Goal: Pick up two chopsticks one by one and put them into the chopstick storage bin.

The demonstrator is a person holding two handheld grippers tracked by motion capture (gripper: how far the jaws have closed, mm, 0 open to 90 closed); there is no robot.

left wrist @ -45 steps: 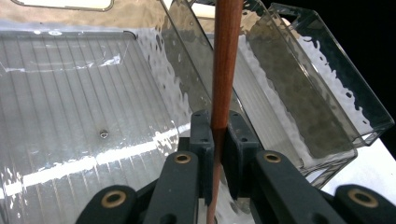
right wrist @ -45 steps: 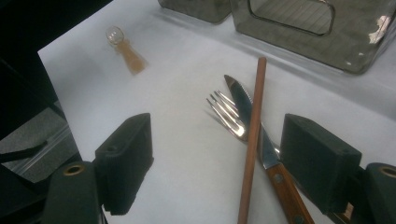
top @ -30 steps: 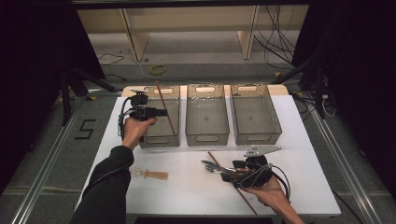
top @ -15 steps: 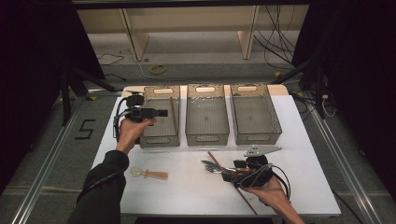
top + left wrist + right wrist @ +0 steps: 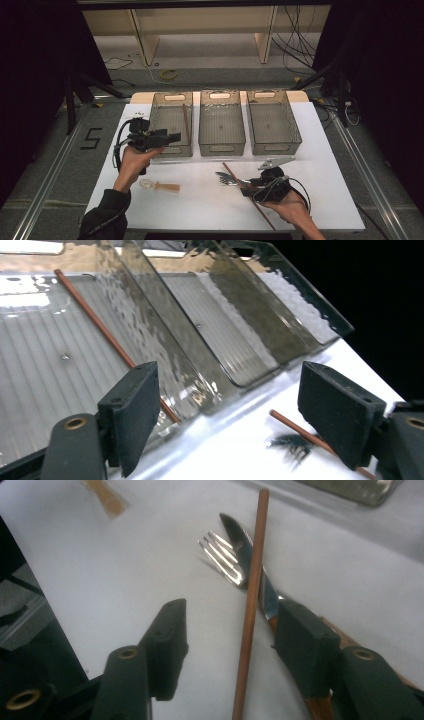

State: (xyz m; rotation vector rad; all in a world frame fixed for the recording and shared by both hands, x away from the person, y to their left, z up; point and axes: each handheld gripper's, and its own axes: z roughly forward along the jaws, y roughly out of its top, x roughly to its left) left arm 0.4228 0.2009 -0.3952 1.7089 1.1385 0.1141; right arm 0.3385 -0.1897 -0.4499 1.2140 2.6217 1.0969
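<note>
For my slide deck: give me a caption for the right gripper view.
Right gripper with a brown chopstick between its parted jaws, fork and knife lying beyond.

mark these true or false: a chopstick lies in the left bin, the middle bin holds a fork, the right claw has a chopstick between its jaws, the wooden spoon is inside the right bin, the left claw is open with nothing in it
1. A chopstick lies in the left bin. True: the brown chopstick rests along its right side.
2. The middle bin holds a fork. False: the fork lies on the white table.
3. The right claw has a chopstick between its jaws. True: its jaws have just been closing around the second chopstick.
4. The wooden spoon is inside the right bin. False: it lies on the table near the left forearm.
5. The left claw is open with nothing in it. True.
</note>
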